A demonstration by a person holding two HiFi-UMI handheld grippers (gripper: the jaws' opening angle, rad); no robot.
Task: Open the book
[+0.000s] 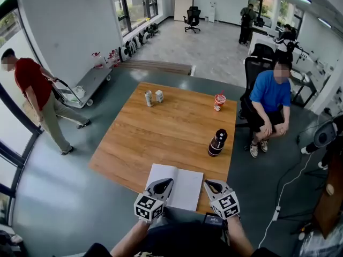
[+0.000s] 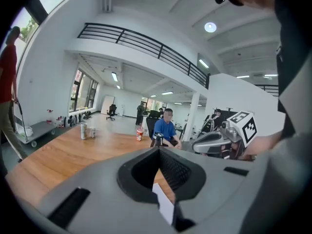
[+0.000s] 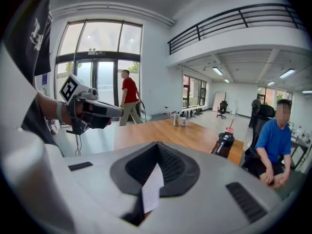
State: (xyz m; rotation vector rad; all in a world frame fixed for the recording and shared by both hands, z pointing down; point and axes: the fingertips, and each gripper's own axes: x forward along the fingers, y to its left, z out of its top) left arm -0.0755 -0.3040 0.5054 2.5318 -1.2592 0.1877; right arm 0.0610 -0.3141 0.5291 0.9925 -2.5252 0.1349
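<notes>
The book (image 1: 177,186) lies open and flat, white pages up, at the near edge of the wooden table (image 1: 166,133). My left gripper (image 1: 166,182) hovers over its left page and my right gripper (image 1: 209,183) over its right edge. Both are shut with nothing between their pads. In the left gripper view the jaws (image 2: 159,152) meet at the tip, and a white sliver of the book (image 2: 164,204) shows through the gap beneath. The right gripper view shows the same: shut jaws (image 3: 157,147) with a strip of page (image 3: 152,190) below.
A dark bottle (image 1: 217,142) stands on the table's right side. At the far end are a red cup (image 1: 219,101), a can (image 1: 149,98) and a small carton (image 1: 159,96). A person in blue (image 1: 270,98) sits right of the table; a person in red (image 1: 37,95) walks at left.
</notes>
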